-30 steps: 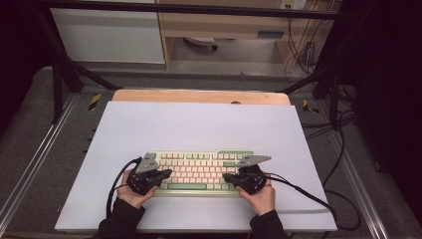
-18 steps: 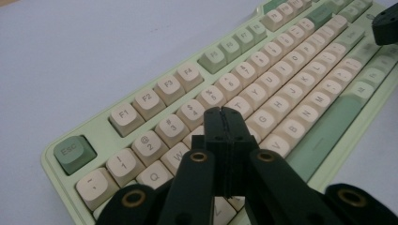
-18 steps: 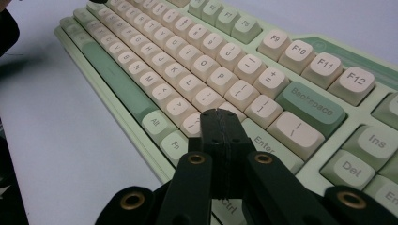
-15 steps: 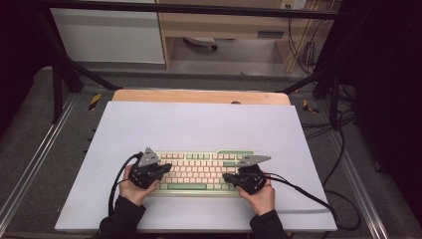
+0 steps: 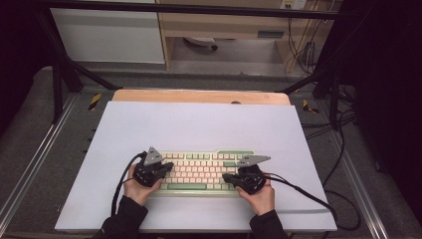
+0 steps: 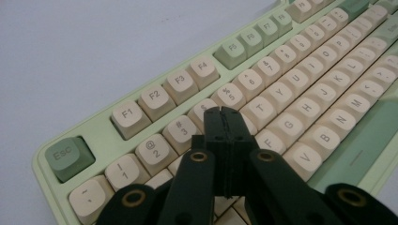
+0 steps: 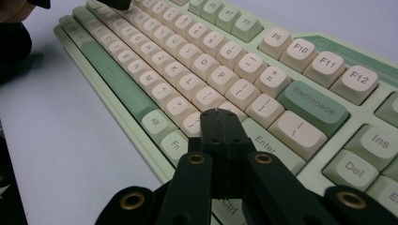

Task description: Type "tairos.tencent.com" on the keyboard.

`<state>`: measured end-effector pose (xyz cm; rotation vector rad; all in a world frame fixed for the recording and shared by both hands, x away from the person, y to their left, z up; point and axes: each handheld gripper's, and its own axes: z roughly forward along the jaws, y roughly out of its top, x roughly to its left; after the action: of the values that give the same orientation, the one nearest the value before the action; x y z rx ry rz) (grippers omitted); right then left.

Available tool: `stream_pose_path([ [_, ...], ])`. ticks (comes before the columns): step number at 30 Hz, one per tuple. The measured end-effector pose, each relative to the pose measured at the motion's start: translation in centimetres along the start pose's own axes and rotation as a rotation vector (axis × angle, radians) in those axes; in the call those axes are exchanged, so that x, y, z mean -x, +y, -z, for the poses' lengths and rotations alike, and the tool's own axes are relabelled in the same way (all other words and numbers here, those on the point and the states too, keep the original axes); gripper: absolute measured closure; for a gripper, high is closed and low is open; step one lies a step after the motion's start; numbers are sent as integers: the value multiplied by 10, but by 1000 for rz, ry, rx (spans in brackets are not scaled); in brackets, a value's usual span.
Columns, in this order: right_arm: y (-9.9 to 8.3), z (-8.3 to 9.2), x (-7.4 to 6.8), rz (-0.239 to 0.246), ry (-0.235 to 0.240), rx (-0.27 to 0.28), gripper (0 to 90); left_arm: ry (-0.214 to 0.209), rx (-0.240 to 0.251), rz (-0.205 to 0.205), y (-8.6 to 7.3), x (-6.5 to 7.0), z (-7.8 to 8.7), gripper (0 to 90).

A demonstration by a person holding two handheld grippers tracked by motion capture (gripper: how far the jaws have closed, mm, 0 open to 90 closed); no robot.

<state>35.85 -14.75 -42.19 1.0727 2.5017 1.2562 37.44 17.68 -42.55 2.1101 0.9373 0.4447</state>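
Observation:
A pale green keyboard (image 5: pixel 204 172) with cream keys lies near the front of a white mat (image 5: pixel 199 124). My left gripper (image 5: pixel 170 166) hovers over its left end, pointing right. In the left gripper view, the left gripper (image 6: pixel 223 112) has its jaws shut with nothing between them. Its tips sit just above the number row of the keyboard (image 6: pixel 291 93), near the 4 key. My right gripper (image 5: pixel 225 177) is over the right end, pointing left. In the right gripper view, the right gripper (image 7: pixel 219 115) is shut and empty above the keyboard (image 7: pixel 211 61), close to the Enter key (image 7: pixel 265 140).
The mat covers a wooden table (image 5: pixel 199 96) with metal rails on both sides. Black cables (image 5: pixel 318 199) trail from the right gripper across the mat's right front corner. A white cabinet (image 5: pixel 109 35) stands beyond the table.
The left gripper has tipped slightly, so its grey plate stands more upright over the keyboard's left end. The right gripper has stayed where it was.

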Motion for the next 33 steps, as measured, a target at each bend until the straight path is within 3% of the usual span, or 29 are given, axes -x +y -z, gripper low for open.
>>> stream_pose_path([
  [19,0,0,0,0,2,-3,900,-4,-10,-6,-3,-1,-3,900],
  [33,1,3,-1,1,2,12,900,-22,8,-18,-7,-2,13,900],
])
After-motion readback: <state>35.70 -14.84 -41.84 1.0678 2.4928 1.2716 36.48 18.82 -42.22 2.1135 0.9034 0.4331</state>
